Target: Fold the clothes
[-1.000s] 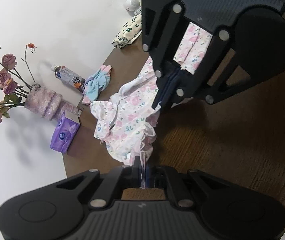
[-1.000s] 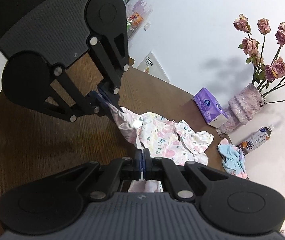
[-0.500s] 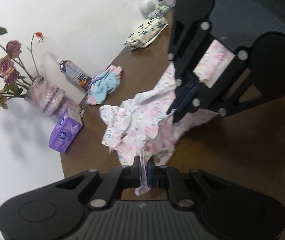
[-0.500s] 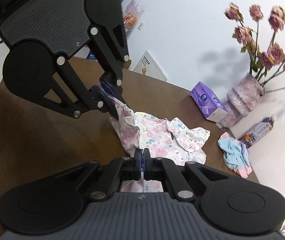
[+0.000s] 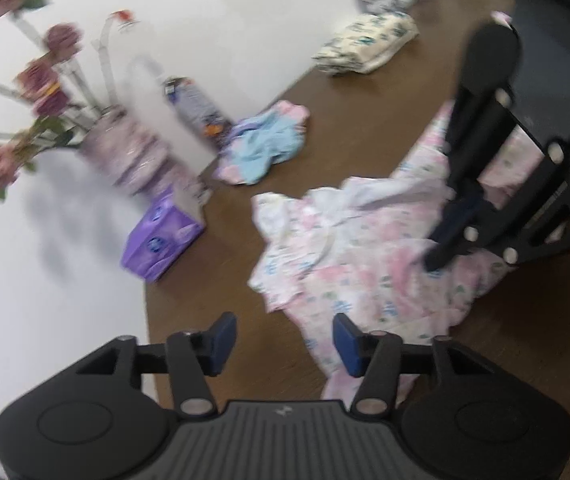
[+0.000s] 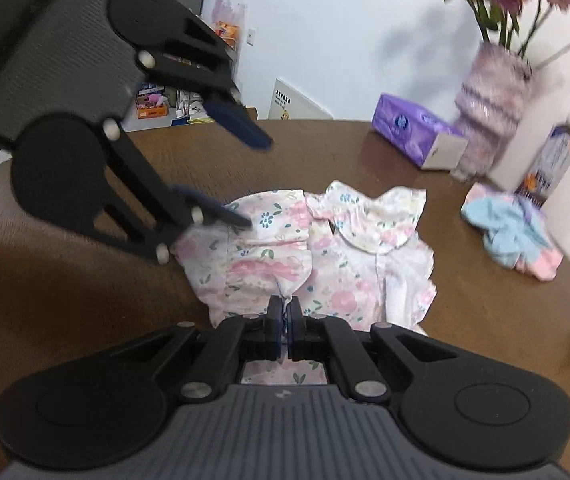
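A pink floral child's garment (image 5: 365, 248) (image 6: 325, 248) lies crumpled on the brown table (image 6: 85, 300). My right gripper (image 6: 285, 312) is shut on a fold at the garment's near edge; in the left wrist view it (image 5: 433, 258) comes in from the right, pinching the cloth. My left gripper (image 5: 285, 340) has its jaws opening, with bare table between the blue pads (image 5: 223, 336) and the garment's edge beside the right pad. From the right wrist view, the left gripper (image 6: 257, 183) hangs open over the garment's left corner, lower finger close to the cloth.
Along the table's wall side stand a purple tissue pack (image 5: 161, 240) (image 6: 417, 136), a vase of roses (image 5: 125, 148) (image 6: 489, 92) and a bottle (image 5: 197, 108) (image 6: 553, 160). A blue-pink cloth (image 5: 265, 148) (image 6: 513, 232) lies nearby. A folded floral stack (image 5: 365, 44) sits farther back.
My left gripper has let go of the garment and opened wide. The cloth that hung between the two grippers now lies spread lower on the table. Both views have swung sideways.
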